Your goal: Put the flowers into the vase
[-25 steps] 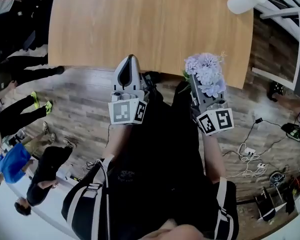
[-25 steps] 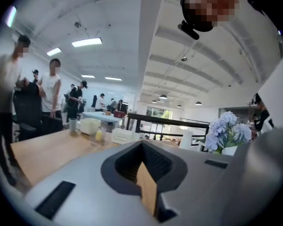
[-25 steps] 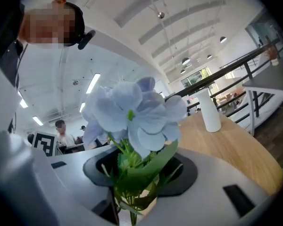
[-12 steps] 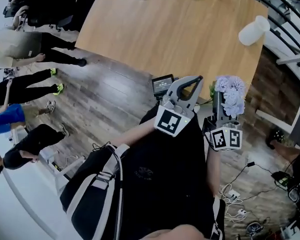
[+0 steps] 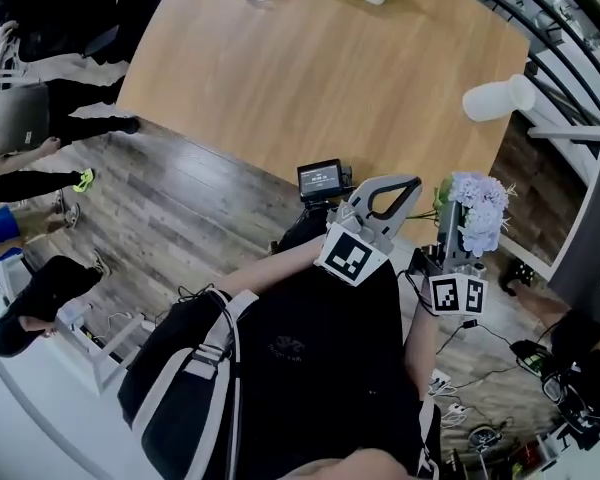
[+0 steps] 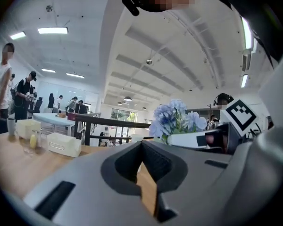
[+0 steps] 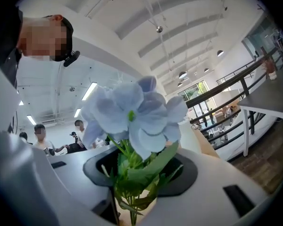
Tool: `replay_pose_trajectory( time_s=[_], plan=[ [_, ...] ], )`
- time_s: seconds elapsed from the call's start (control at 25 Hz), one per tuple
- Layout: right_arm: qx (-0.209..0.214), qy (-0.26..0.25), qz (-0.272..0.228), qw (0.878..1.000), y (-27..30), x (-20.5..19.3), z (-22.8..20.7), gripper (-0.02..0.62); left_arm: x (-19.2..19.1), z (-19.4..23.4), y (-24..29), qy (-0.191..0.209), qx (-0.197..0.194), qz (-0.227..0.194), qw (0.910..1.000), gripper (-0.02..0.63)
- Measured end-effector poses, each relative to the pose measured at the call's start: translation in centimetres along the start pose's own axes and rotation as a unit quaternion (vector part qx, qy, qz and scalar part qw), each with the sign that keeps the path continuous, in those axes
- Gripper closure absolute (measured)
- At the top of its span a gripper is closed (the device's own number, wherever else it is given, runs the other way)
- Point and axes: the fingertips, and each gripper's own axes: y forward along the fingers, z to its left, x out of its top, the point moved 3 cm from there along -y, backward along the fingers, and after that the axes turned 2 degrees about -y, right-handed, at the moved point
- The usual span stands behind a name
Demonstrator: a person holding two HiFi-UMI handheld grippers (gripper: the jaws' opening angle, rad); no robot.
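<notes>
Finding the flowers [image 7: 132, 117] clamped by their green stems in the right tongs [image 5: 448, 213], we judge this a carrying hold. The blue heads lead, with the long axis along the tongs and aimed toward the table [image 5: 330, 78]. They hang off its near edge, well apart from the white vase [image 5: 495, 98]. We expect the stems must turn downward before insertion. The left tongs [image 5: 408, 183] are closed and empty.

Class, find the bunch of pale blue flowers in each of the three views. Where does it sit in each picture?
Head view: the flowers sit right of centre, near the table's near edge.
Left gripper view: just right of centre, at mid-height.
Right gripper view: dead centre, stems between the jaws.
Shared landmark: the right gripper gripping them, seen in all three.
</notes>
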Motion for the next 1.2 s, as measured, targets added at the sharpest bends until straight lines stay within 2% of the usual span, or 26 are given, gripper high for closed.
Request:
replay_pose_trajectory(
  time_s=[0.08,0.2,0.24,0.28,0.36,0.4,0.52,0.64,0.76,0.84,1.0,1.2],
  plan=[
    [-0.007,-0.003,-0.004,1.000,0.5,0.5,-0.1,0.383,-0.3,0.8,-0.2,-0.002,-0.004,-0.003,1.0000,0.575],
    [-0.003,-0.005,-0.014,1.000,1.1,0.8,1.6,0.383,-0.1,2.9,-2.1,0.039,-0.008,-0.010,0.9992,0.575],
    [0.000,-0.006,-0.016,1.000,1.3,1.0,2.3,0.383,-0.1,3.8,-3.0,0.041,0.000,-0.010,0.9991,0.575],
    [0.001,-0.009,-0.018,1.000,1.5,1.6,2.4,0.383,-0.3,4.6,-3.5,0.013,0.019,-0.006,0.9997,0.575],
    [-0.002,-0.021,-0.027,0.999,2.0,4.2,0.7,0.383,-1.1,5.4,-2.5,-0.073,0.060,0.013,0.9954,0.575],
    [-0.003,-0.027,-0.036,0.999,2.3,6.0,-0.8,0.383,-1.3,5.4,-1.2,-0.083,0.068,0.022,0.9939,0.575],
    [0.004,-0.045,-0.072,0.996,3.1,11.9,-4.8,0.383,-1.2,4.9,2.0,-0.058,0.081,0.033,0.9944,0.575],
    [0.020,-0.079,-0.106,0.991,3.8,17.2,-6.2,0.383,-1.0,4.4,2.5,-0.057,0.097,0.047,0.9925,0.575],
    [0.037,-0.117,-0.138,0.983,5.4,22.1,-6.8,0.383,0.1,3.9,3.4,-0.057,0.093,0.035,0.9934,0.575],
    [0.040,-0.125,-0.159,0.978,6.7,24.4,-7.4,0.383,-0.1,3.8,3.9,-0.054,0.091,0.025,0.9940,0.575],
    [0.033,-0.153,-0.180,0.971,9.5,27.1,-8.1,0.383,-0.1,4.4,4.6,-0.051,0.091,0.021,0.9943,0.575],
    [0.045,-0.205,-0.180,0.961,13.5,27.7,-8.6,0.383,0.1,6.0,5.5,-0.050,0.097,0.027,0.9937,0.575]
  ],
)
